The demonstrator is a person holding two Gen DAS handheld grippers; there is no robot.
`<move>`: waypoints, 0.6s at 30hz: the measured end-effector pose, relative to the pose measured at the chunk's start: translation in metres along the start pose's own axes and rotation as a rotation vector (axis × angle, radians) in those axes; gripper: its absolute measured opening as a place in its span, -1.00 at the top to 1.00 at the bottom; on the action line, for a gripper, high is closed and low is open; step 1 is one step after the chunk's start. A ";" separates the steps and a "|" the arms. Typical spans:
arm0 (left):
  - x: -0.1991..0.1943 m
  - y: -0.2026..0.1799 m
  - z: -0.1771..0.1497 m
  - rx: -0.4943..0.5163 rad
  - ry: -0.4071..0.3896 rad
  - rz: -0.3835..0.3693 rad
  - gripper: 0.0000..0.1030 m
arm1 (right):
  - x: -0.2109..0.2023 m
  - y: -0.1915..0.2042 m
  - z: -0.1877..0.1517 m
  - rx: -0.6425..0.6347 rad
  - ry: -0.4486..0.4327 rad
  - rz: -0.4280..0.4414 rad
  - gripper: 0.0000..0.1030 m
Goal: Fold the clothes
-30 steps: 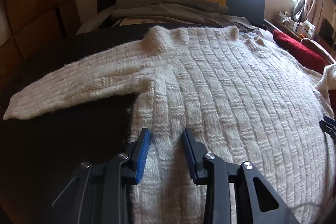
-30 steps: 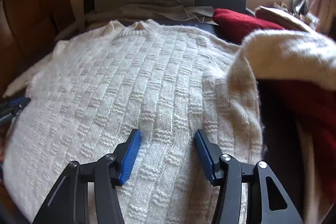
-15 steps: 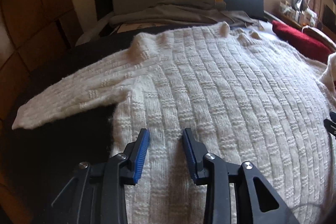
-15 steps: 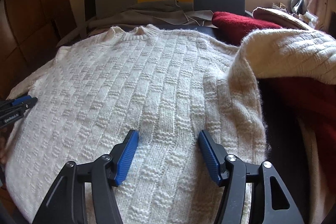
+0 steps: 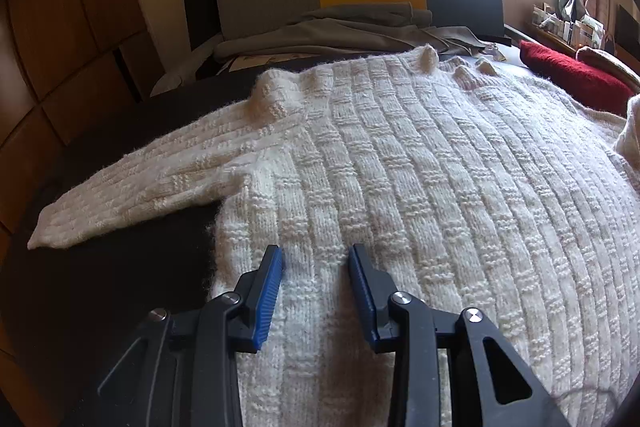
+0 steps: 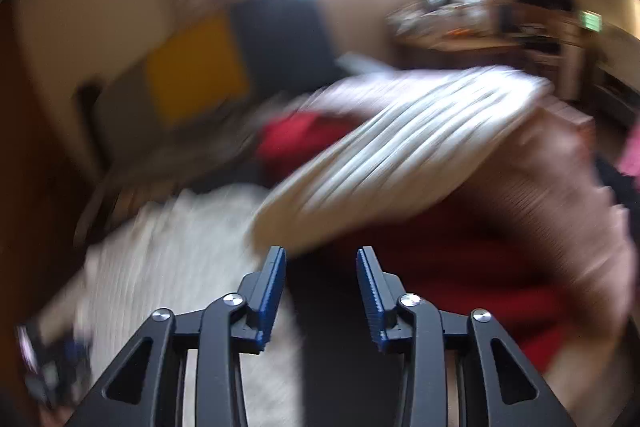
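Since the earlier frames, right gripper [image 6: 321,259] has swung rightward; left gripper [image 5: 315,259] barely shifted. Cream sweater [image 5: 420,179] lies flat on the bed, left sleeve [image 5: 140,187] outstretched. Both tongs apart, empty. Soft, bulky knit: grasp sleeve cuff.

A cream knit sweater [image 5: 420,187] lay flat across the centre of the frame, one sleeve [image 5: 140,187] stretched toward the left edge. The left gripper [image 5: 315,255] hovered at lower centre, blue-padded fingers [image 5: 268,291] apart, holding nothing.
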State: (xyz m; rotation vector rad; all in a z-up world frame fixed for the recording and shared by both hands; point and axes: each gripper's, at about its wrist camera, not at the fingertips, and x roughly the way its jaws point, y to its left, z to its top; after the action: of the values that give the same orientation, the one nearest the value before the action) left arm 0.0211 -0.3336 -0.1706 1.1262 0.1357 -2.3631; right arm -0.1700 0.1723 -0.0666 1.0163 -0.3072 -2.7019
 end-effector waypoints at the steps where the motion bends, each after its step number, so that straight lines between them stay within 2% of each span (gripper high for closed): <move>1: 0.000 0.000 0.000 -0.002 0.000 -0.001 0.32 | -0.006 -0.016 0.019 0.040 -0.034 -0.019 0.10; 3: -0.001 0.000 -0.001 -0.004 0.000 -0.003 0.32 | -0.001 -0.040 0.057 0.113 -0.069 -0.045 -0.15; 5: -0.001 0.001 -0.001 -0.006 0.000 -0.005 0.32 | 0.011 -0.053 0.083 0.153 -0.069 -0.066 -0.18; 9: -0.001 0.002 -0.001 -0.007 0.000 -0.008 0.32 | 0.057 -0.073 0.130 0.221 0.000 -0.129 -0.21; 15: 0.002 0.004 0.000 -0.020 0.000 -0.024 0.31 | 0.114 -0.093 0.150 0.266 0.164 -0.317 -0.24; 18: 0.002 0.005 0.000 -0.025 0.000 -0.030 0.31 | 0.131 -0.097 0.140 0.230 0.246 -0.389 -0.23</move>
State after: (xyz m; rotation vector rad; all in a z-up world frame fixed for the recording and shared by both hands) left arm 0.0225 -0.3382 -0.1719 1.1197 0.1824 -2.3810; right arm -0.3733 0.2420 -0.0708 1.6079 -0.4182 -2.8756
